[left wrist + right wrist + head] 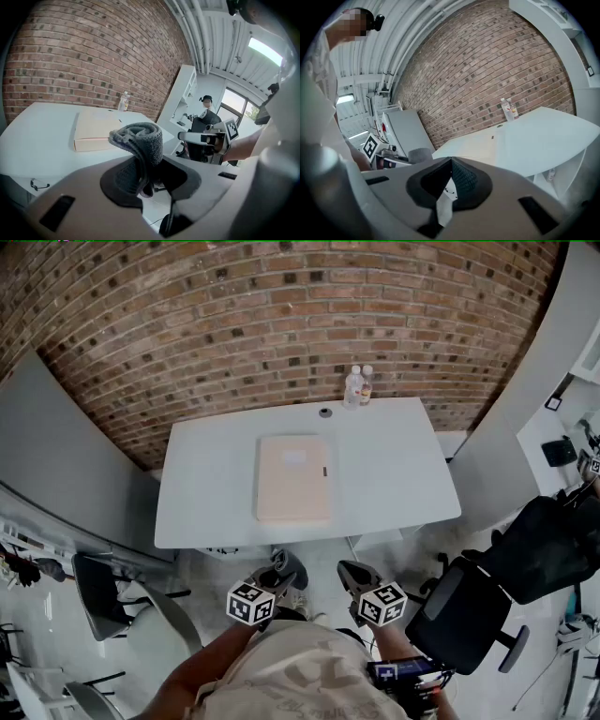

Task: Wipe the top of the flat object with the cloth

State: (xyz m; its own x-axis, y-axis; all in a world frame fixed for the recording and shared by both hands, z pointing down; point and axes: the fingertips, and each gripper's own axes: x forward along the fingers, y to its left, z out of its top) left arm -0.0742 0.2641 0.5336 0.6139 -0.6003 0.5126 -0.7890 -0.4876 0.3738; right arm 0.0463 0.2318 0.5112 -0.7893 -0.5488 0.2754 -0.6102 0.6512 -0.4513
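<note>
Pinching a grey cloth (139, 138), the left tool (280, 575) tilts downward beside the empty, pressed-together right tool (451, 161).

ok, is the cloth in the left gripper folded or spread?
Folded: the grey cloth loops over itself in a thick bundle, pinched in the left gripper.

White table (394, 474) being backed by brick wall (281, 315). Two clear bottles (358, 386) being seen upright at far edge, small round object (325, 412) nearby. Black office chair (469, 615) near table's right corner.

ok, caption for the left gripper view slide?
Left hand-held gripper clamps a folded grey cloth, short of the beige flat case on the table.
</note>
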